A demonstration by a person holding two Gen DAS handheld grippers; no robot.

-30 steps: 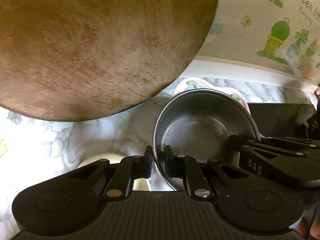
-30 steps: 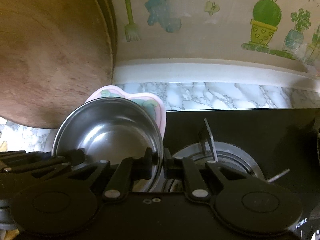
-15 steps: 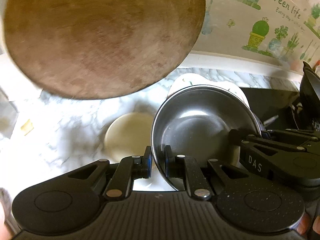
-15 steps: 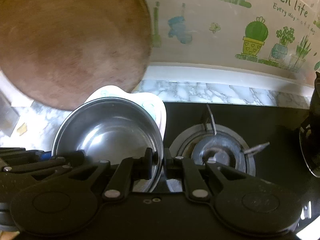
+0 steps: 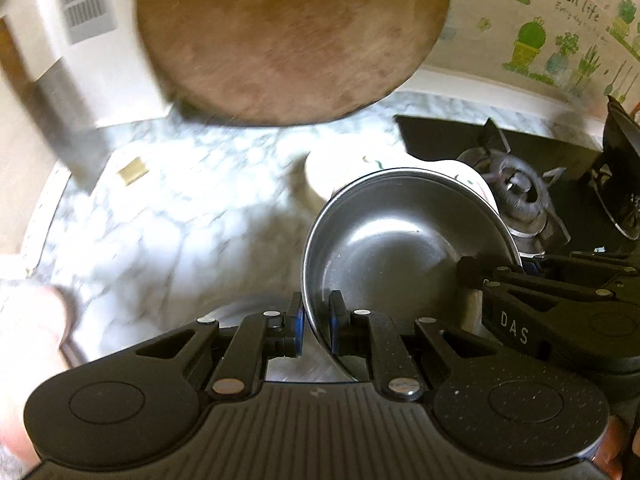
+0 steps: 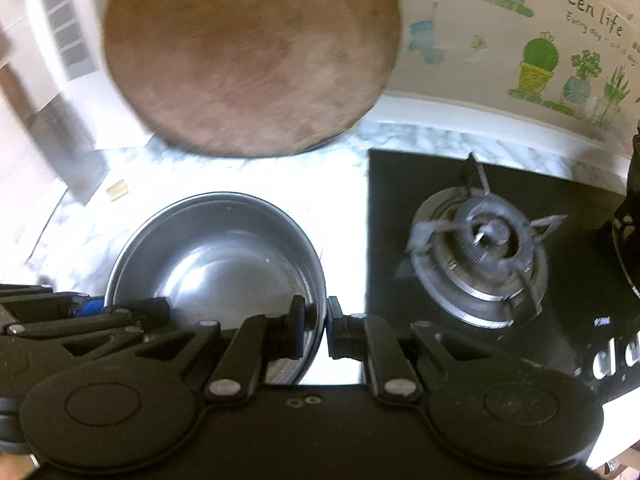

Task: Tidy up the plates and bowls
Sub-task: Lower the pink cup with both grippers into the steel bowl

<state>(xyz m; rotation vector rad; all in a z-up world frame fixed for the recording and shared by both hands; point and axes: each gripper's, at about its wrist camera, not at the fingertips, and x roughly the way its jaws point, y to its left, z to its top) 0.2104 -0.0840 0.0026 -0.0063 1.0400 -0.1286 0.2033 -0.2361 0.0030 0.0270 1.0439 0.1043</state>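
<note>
A steel bowl [image 5: 404, 240] hangs in the air, held by both grippers. My left gripper [image 5: 316, 324] is shut on its near-left rim. My right gripper [image 6: 316, 326] is shut on its right rim; the bowl fills the lower left of the right wrist view [image 6: 218, 256]. The right gripper also shows at the right edge of the left wrist view [image 5: 472, 274]. A white plate with a printed pattern [image 5: 468, 174] sticks out from under the bowl's far side. A cream plate [image 5: 320, 176] lies on the marble counter [image 5: 168, 220] beyond the bowl.
A large round wooden board [image 5: 292, 36] leans against the back wall. A black gas hob with a burner [image 6: 480, 240] is on the right. A dark pan [image 5: 620, 184] stands at the far right. A white appliance [image 5: 84, 32] stands at the back left.
Both grippers have lifted the steel bowl up and back from the counter. The views now look down from higher; the hob burner and the cream plate have come into sight.
</note>
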